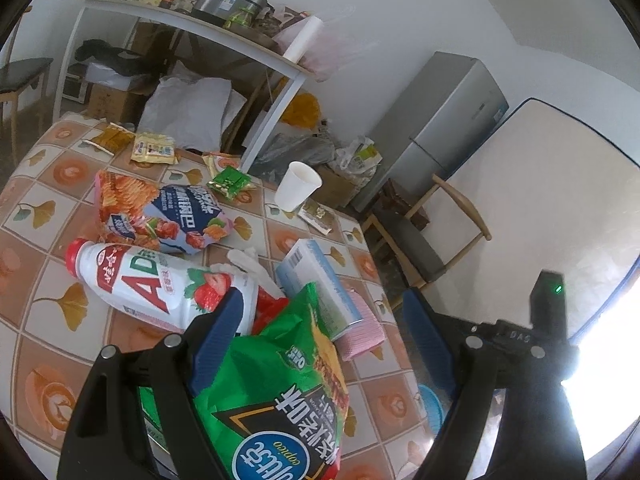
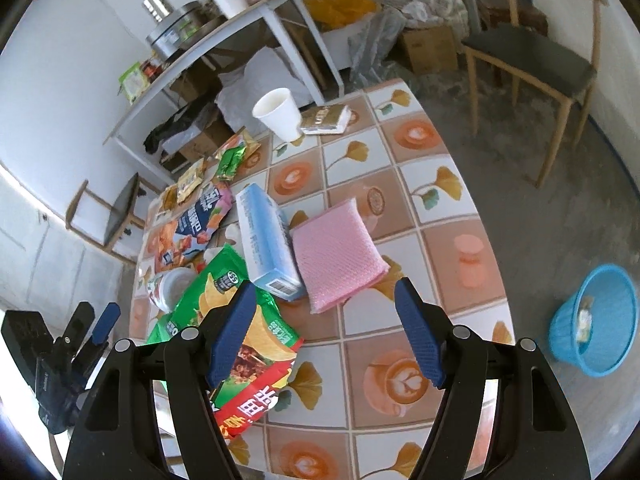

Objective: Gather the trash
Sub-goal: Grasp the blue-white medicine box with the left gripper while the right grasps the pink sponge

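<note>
Trash lies on a table with a tile-pattern cloth point(image 2: 420, 216). A green chip bag point(image 1: 280, 380) lies between the wide-open fingers of my left gripper point(image 1: 324, 320); it also shows in the right wrist view point(image 2: 224, 300). A white strawberry-drink bottle point(image 1: 160, 284), a blue-and-orange snack bag point(image 1: 168, 216), a light blue box point(image 2: 264, 244), a pink sponge pad point(image 2: 336, 248), a white paper cup point(image 2: 280, 114) and small wrappers point(image 1: 154, 148) lie around. My right gripper point(image 2: 324, 320) is open and empty above the table's near part. A blue trash basket point(image 2: 596, 324) stands on the floor at right.
A white shelf table point(image 1: 192, 24) with pots and bottles stands behind, with boxes and bags beneath. A grey fridge point(image 1: 440, 128) and wooden chairs point(image 2: 532, 64) stand near the table. A flat gold packet point(image 2: 324, 118) lies beside the cup.
</note>
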Demonstrator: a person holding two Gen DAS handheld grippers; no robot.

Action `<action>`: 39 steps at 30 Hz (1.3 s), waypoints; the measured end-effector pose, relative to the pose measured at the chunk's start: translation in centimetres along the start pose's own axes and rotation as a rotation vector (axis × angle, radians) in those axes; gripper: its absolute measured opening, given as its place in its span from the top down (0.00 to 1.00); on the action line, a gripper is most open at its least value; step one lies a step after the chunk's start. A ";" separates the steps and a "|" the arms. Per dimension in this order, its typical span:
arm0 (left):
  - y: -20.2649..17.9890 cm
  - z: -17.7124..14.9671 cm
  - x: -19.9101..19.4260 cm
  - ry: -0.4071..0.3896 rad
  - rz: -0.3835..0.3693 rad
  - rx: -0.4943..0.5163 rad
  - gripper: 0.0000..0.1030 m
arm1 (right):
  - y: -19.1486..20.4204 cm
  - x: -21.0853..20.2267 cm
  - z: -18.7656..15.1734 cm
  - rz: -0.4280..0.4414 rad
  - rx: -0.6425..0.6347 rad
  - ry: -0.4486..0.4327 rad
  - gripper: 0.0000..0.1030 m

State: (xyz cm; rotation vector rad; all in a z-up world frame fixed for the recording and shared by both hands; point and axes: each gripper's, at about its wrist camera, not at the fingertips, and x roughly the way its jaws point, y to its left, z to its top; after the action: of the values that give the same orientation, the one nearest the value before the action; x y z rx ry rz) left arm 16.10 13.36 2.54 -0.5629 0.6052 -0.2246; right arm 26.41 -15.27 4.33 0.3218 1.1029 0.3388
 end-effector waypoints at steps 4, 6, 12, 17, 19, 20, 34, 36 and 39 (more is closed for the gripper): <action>-0.1 1.2 0.6 0.039 -0.066 -0.017 0.23 | -1.7 -0.3 -0.5 0.019 0.050 -0.005 0.34; -0.3 1.9 1.3 0.068 -0.091 -0.021 0.23 | -2.8 -0.2 -0.7 0.025 0.068 -0.008 0.34; -2.7 3.6 5.7 0.198 -0.137 -0.002 0.23 | -4.5 1.1 -0.9 0.046 0.078 0.012 0.34; -4.5 4.2 12.2 0.345 -0.033 0.017 0.23 | -4.5 2.3 -0.7 0.061 0.043 0.004 0.34; -4.9 3.9 15.0 0.406 0.016 0.020 0.23 | -4.2 2.9 -0.5 0.049 0.014 -0.001 0.34; -4.9 3.8 15.7 0.421 0.039 0.021 0.23 | -3.9 3.2 -0.5 0.033 -0.013 -0.006 0.34; -3.9 3.4 23.1 0.577 0.279 0.102 0.47 | 0.9 8.9 -0.5 -0.041 -0.530 0.023 0.21; -3.8 3.3 23.2 0.584 0.276 0.094 0.56 | 1.2 9.6 -0.3 -0.034 -0.564 0.039 0.20; -3.6 3.2 23.1 0.576 0.259 0.079 0.61 | 1.4 10.6 0.0 -0.013 -0.593 0.068 0.20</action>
State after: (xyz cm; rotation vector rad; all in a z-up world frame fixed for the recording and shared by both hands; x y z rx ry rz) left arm 36.40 3.49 -4.21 -0.3335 1.2135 -0.1636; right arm 30.59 -9.51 -3.67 -0.2245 1.0189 0.6476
